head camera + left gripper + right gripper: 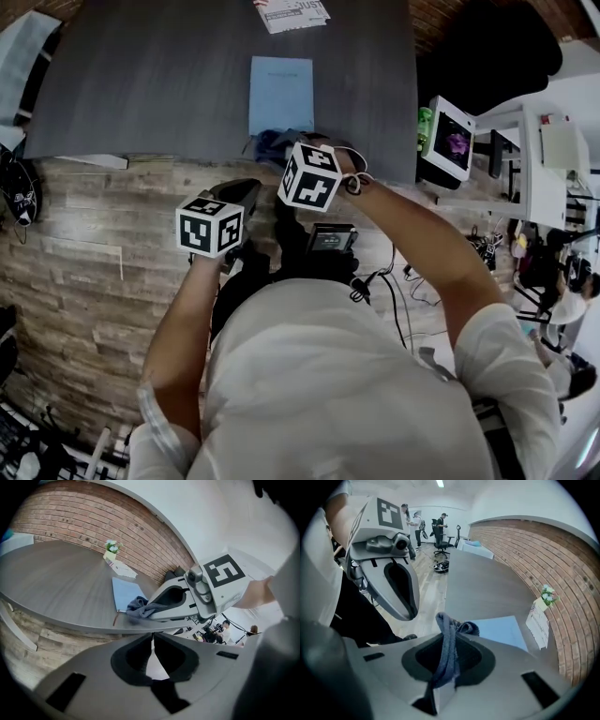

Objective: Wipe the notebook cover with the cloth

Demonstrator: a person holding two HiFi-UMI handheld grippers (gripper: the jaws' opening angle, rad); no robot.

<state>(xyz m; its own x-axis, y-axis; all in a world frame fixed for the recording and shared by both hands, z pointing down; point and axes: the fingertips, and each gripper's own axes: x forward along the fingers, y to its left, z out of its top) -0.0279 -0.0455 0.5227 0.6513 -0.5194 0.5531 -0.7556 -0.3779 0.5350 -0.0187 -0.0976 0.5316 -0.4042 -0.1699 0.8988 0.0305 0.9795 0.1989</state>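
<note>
At the near edge of the dark grey table (169, 84), the person stands over a wood-plank floor (84, 244) with both bare forearms raised forward, white sleeves bunched at the elbows. The right forearm (422, 244) reaches diagonally in toward the table edge, and the left forearm (183, 319) rises more steeply and stops short of it.

The light blue notebook (281, 92) lies flat and closed on the table, close to the near edge and roughly in line with the person's body. A printed leaflet (291, 14) lies well beyond it at the far side, beside a small plant (547, 595).

The right gripper (148, 612) is stretched out low over the table edge, its jaws pinching the dark blue cloth (137, 604). The cloth's bunched free end sits at the notebook's near edge.

The left gripper (153, 641) is held off the table above the floor, just beside the right one. Its jaws are pressed together with nothing between them.
</note>
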